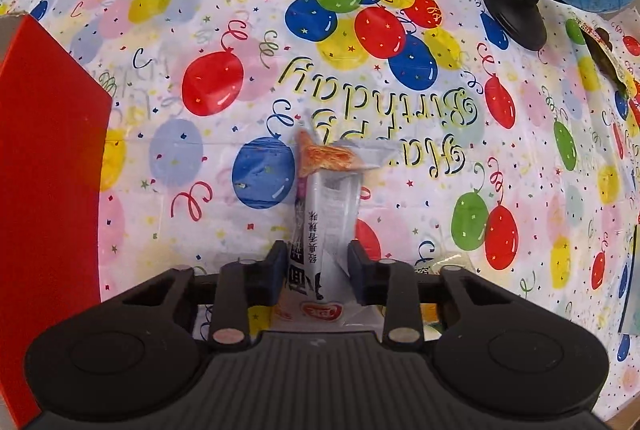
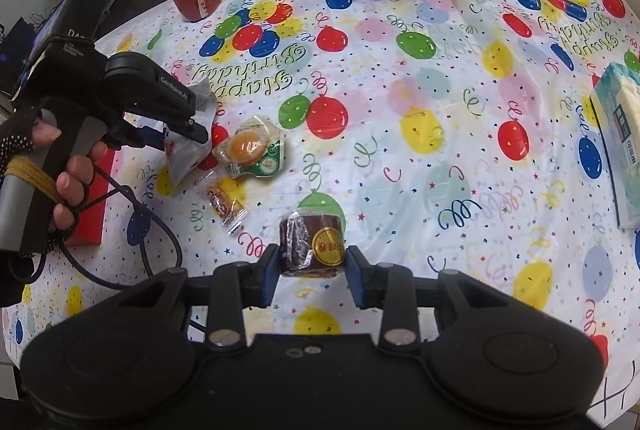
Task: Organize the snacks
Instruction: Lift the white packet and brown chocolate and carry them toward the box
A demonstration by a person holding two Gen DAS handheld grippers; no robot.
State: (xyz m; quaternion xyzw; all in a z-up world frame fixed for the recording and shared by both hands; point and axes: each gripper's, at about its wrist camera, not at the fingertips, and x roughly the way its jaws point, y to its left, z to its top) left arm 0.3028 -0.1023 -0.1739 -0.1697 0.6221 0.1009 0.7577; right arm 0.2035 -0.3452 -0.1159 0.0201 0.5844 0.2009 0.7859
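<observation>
The left gripper (image 1: pixel 318 270) points steeply down at the table with a white snack packet (image 1: pixel 320 222) between its fingers, jaws nearly closed and pinching it. The packet's long axis runs straight out from the jaws, its orange end touching the cloth. The red box (image 1: pixel 44 189) lies just to its left, probably where it goes. The right gripper (image 2: pixel 312 272) grips a brown wrapped roll (image 2: pixel 312 244) in mid-air, farther from that box, with two loose snacks between.

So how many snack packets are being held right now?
2: a white packet in the left tool, a dark brown packet in the right tool.
</observation>
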